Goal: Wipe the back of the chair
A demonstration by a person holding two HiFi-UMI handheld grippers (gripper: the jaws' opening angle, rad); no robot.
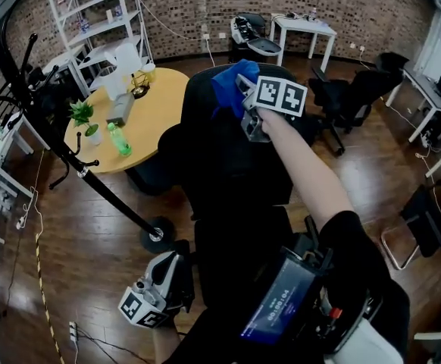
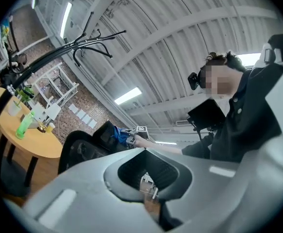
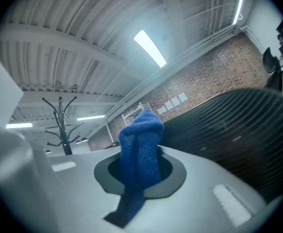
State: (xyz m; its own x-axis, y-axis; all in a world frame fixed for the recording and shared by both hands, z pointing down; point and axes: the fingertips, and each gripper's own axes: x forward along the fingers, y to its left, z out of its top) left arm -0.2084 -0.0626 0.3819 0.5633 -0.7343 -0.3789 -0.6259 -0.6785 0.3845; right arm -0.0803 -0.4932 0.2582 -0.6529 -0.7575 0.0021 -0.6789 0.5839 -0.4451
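A black office chair (image 1: 220, 150) stands in front of me, its back turned toward me. My right gripper (image 1: 245, 105) is up at the top of the chair back, shut on a blue cloth (image 1: 225, 86) that lies against the upper edge. In the right gripper view the blue cloth (image 3: 141, 144) sticks up from between the jaws of the right gripper (image 3: 132, 203), beside the ribbed chair back (image 3: 229, 130). My left gripper (image 1: 176, 279) hangs low at the chair's left side, shut on nothing. The left gripper view looks up at the chair (image 2: 80, 152) and the cloth (image 2: 118, 134).
A round yellow table (image 1: 148, 120) with a green bottle (image 1: 119, 139) and a potted plant (image 1: 82, 117) stands left of the chair. A black coat stand (image 1: 69, 158) leans across the left, its base (image 1: 158, 237) near the chair. More black chairs (image 1: 349, 97) stand at the right.
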